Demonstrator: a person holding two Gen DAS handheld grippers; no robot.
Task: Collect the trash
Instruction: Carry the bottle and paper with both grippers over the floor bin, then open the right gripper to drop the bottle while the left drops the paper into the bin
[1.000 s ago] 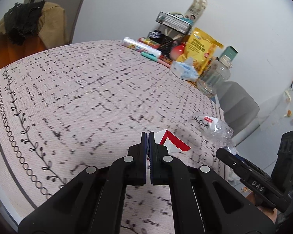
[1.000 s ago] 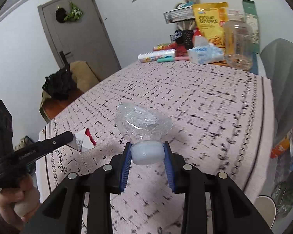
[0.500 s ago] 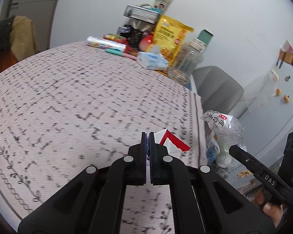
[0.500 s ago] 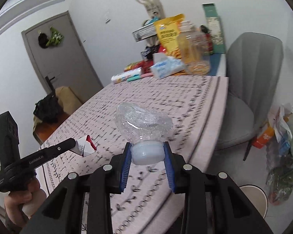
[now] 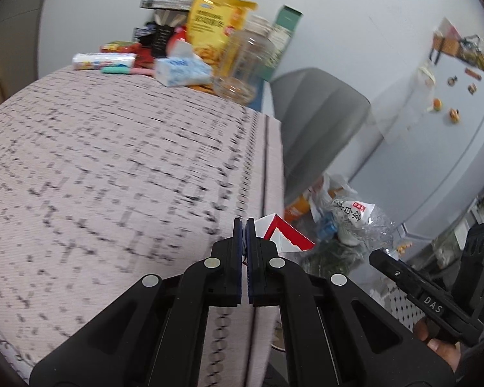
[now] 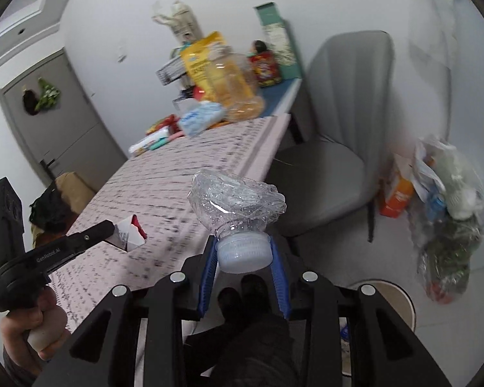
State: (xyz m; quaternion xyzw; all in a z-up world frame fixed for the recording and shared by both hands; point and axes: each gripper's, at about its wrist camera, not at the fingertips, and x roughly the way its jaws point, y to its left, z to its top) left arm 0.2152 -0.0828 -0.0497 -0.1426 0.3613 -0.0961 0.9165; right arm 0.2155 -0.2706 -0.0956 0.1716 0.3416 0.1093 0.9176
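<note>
Because the crushed plastic bottle (image 6: 237,200) is light, springy and slick, your right gripper (image 6: 243,251) clamps its stiff white cap, out past the table edge (image 5: 267,174). Your left gripper (image 5: 244,242) pinches the flimsy red-and-white carton (image 5: 282,237) by a flap; its held corner is hidden. A bin rim (image 6: 400,300) shows below, partly cut off.

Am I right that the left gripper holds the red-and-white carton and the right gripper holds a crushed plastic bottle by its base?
Not quite. The right gripper holds the crushed plastic bottle by its white cap, as the right wrist view shows. The left gripper does hold the red-and-white carton.
</note>
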